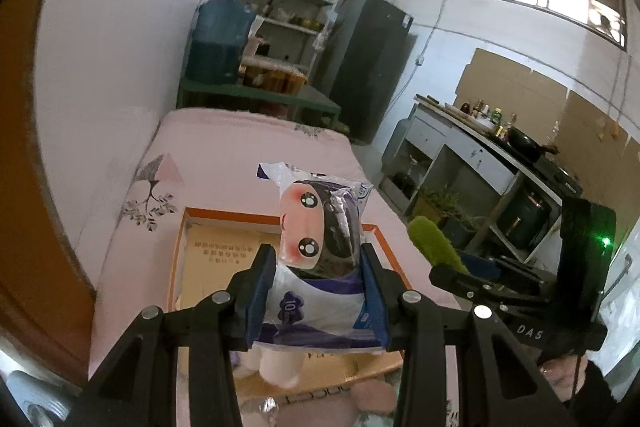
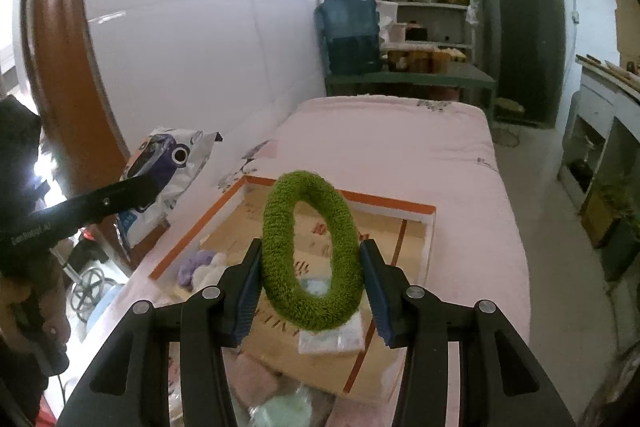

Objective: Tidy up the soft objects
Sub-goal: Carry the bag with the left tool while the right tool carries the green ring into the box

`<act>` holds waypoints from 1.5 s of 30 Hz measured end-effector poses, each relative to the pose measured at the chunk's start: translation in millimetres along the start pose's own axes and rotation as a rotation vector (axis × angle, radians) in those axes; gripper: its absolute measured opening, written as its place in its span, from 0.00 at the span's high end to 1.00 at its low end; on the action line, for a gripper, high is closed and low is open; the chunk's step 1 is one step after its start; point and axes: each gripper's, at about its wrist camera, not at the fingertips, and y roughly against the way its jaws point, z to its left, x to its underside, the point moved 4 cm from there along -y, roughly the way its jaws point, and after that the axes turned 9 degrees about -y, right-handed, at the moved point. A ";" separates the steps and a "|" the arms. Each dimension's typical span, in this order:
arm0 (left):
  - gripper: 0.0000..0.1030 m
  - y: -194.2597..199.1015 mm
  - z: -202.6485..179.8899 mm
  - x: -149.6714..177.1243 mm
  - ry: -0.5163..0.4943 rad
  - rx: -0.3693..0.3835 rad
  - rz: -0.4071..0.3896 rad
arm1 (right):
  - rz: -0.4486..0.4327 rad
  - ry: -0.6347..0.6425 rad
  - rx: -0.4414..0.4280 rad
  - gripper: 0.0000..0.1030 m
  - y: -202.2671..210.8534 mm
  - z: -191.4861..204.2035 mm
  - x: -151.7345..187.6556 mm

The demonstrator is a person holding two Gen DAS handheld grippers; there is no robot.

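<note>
My left gripper (image 1: pixel 318 259) is shut on a plastic pack of toilet rolls (image 1: pixel 320 267) with a cartoon face print, held above an open orange-rimmed cardboard box (image 1: pixel 188 251) on a pink bed. My right gripper (image 2: pixel 312 263) is shut on a fuzzy green ring (image 2: pixel 310 255), held upright above the same box (image 2: pixel 400 223). The ring's tip shows in the left wrist view (image 1: pixel 434 241), and the pack in the right wrist view (image 2: pixel 168 171). Purple and white fluffy pieces (image 2: pixel 200 267) lie inside the box.
The pink bed (image 2: pixel 440 163) runs along a white wall. Behind it stand a green bench with a water jug (image 2: pixel 350 35), shelves and a dark fridge (image 2: pixel 520 39). A counter with bottles and a pan (image 1: pixel 520 143) is at the right. More soft pink and mint items (image 2: pixel 280 399) lie under the grippers.
</note>
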 end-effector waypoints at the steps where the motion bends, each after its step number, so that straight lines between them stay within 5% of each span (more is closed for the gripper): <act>1: 0.59 -5.8 2.1 -1.4 0.007 -0.001 0.013 | 0.006 -0.002 0.001 0.53 -7.2 -2.5 -3.9; 15: 0.59 -76.9 36.9 -0.7 0.087 -0.041 0.138 | 0.105 0.024 0.065 0.53 -84.8 -22.7 -20.0; 45: 0.56 -159.1 62.1 41.8 0.197 -0.028 0.374 | 0.274 -0.052 0.089 0.53 -152.9 -56.8 8.0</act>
